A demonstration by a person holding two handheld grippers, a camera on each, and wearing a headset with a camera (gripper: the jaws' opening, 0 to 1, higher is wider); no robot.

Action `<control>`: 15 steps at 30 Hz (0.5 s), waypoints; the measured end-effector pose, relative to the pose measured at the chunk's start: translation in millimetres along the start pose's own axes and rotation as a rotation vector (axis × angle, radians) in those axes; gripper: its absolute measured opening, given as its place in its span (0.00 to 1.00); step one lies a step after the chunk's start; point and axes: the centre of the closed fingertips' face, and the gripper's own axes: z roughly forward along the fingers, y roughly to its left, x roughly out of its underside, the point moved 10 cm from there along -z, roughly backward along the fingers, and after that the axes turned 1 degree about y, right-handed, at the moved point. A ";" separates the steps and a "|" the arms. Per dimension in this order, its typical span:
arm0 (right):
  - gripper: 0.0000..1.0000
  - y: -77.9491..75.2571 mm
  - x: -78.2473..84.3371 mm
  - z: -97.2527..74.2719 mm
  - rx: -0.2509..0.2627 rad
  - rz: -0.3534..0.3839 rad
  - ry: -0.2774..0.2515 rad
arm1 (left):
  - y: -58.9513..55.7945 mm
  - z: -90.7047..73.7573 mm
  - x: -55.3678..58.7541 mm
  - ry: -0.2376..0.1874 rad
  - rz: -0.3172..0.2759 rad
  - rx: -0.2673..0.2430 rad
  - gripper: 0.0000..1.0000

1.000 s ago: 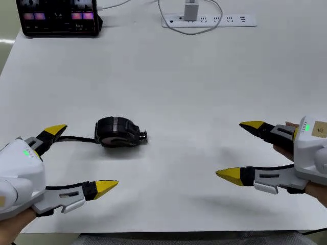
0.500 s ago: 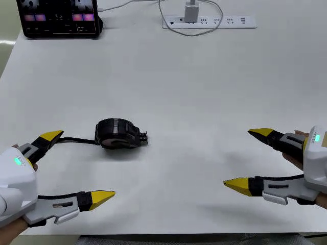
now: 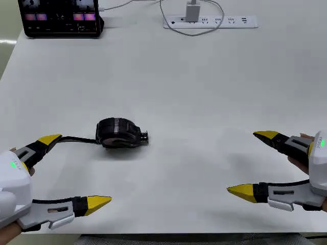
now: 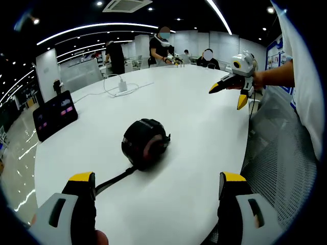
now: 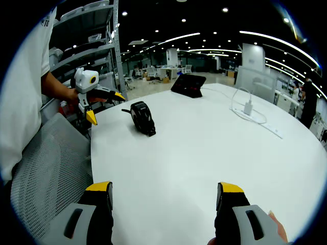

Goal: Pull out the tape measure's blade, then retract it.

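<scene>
A black tape measure lies on the white table, its black strap trailing left; no blade is drawn out. In the left gripper view the tape measure sits ahead, beyond the jaws. My left gripper is open near the table's front left edge, one yellow tip close to the strap's end. My right gripper is open at the front right, far from the tape measure. From each gripper view the other gripper is seen: the right gripper and the left gripper.
A dark tablet with a lit screen stands at the back left. A white power strip with a plugged charger and cable lies at the back centre. Grey mesh chair material sits off the table's near edge.
Both grippers have drawn back toward the table's front edge and outward, away from the tape measure. The tape measure has not moved.
</scene>
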 end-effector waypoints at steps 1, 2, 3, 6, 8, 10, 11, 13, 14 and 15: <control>0.84 0.4 0.2 -0.1 -0.004 0.006 -0.003 | 0.2 -0.3 0.0 -0.002 0.001 -0.001 0.99; 0.84 -0.1 0.9 -0.4 -0.001 0.001 0.002 | 0.1 -0.4 0.4 0.001 -0.004 0.004 0.99; 0.84 -0.3 1.6 -0.6 0.000 -0.005 0.008 | 0.3 -0.5 0.6 0.001 -0.003 0.003 0.99; 0.86 -0.2 2.5 -0.7 -0.005 -0.006 0.015 | 0.4 -0.9 0.6 0.000 -0.004 0.004 0.99; 0.89 -0.3 2.6 -0.8 -0.007 -0.006 0.016 | 0.3 -1.0 0.2 -0.002 -0.008 0.006 0.99; 0.90 -0.1 2.6 -0.9 -0.013 -0.004 0.017 | 0.5 -0.8 0.5 -0.002 -0.012 0.008 0.99; 0.92 -0.2 2.7 -0.9 -0.014 -0.005 0.017 | 0.8 -0.9 0.7 -0.002 -0.011 0.007 0.99; 0.93 0.1 3.3 -0.9 -0.018 -0.007 0.022 | 1.2 -1.1 1.1 -0.003 -0.016 0.009 0.99; 0.94 0.4 3.4 -0.8 -0.020 -0.007 0.024 | 1.4 -1.3 1.3 -0.003 -0.015 0.009 0.99; 0.96 0.8 3.1 -0.6 -0.024 -0.005 0.020 | 1.5 -1.4 1.5 -0.002 -0.014 0.010 0.99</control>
